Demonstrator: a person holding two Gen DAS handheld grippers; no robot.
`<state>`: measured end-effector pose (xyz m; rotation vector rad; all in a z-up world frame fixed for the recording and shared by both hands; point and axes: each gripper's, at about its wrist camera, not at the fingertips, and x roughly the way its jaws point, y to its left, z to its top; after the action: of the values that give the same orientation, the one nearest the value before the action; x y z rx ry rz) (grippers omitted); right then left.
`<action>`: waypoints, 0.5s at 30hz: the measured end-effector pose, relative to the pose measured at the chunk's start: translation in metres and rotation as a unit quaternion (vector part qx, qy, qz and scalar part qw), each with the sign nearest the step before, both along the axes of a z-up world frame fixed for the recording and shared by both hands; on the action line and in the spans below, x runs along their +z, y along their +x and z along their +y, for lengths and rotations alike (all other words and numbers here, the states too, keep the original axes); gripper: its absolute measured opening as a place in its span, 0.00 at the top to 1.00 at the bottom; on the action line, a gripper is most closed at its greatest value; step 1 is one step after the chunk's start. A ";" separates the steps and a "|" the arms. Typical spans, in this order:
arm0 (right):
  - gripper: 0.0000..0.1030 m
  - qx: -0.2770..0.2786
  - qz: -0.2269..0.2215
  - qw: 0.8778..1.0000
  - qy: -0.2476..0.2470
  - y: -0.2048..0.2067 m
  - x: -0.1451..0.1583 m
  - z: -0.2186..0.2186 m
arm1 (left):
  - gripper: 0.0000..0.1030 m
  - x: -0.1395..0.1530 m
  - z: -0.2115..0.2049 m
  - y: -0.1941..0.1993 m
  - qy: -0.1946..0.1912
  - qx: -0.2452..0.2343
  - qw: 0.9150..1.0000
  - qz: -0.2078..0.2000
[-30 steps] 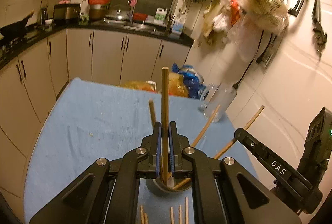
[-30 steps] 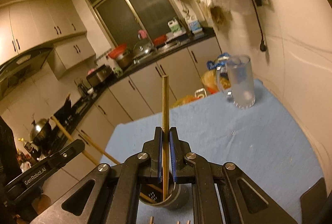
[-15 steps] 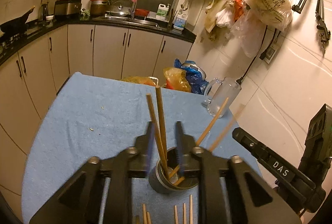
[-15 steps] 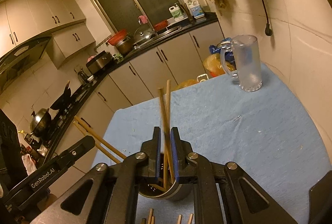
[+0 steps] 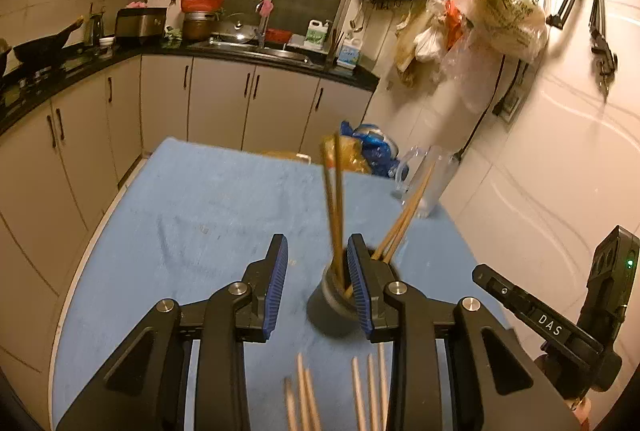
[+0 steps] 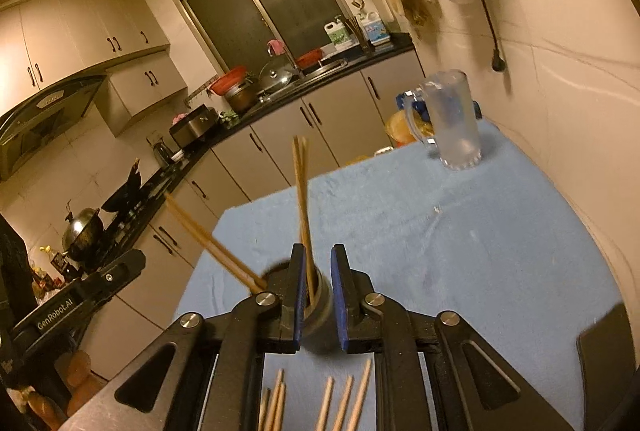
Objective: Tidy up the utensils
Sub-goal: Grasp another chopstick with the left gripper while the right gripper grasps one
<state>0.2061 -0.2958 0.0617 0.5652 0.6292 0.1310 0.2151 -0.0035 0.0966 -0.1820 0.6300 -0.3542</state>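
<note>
Both chopsticks (image 5: pixel 335 207) now loose in cup (image 5: pixel 332 305), left tongs (image 5: pixel 316 287) and right tongs (image 6: pixel 316 301) freshly spread, mug (image 6: pixel 452 123) beyond.

We've got open blue cloth (image 5: pixel 208 215) left of the cup (image 5: pixel 334 305) and beyond it. Chopsticks in the cup (image 5: pixel 336 207) stick up and lean out both ways, blocking passage above it. Loose chopsticks (image 6: pixel 340 403) lie on the near side. A glass mug (image 6: pixel 452 123) stands well apart at the far corner, w/ the wall (image 6: pixel 560 91) close along the right edge.
</note>
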 end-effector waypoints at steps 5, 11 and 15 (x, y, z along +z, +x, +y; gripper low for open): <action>0.80 0.001 0.009 1.000 -0.019 -0.028 -0.021 0.010 | 0.71 -0.031 0.010 -0.026 0.019 0.006 1.000 0.013; 0.77 0.010 0.021 0.999 -0.035 -0.054 -0.048 0.024 | 0.71 -0.076 0.021 -0.050 0.016 0.004 0.998 0.061; 0.77 0.007 0.045 0.998 -0.037 -0.063 -0.073 0.026 | 0.71 -0.107 0.025 -0.063 0.018 -0.005 0.995 0.101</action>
<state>0.1427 -0.2693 -0.0110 0.4968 0.7230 0.0961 0.1526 0.0219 -0.0105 -0.1821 0.8360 -0.3369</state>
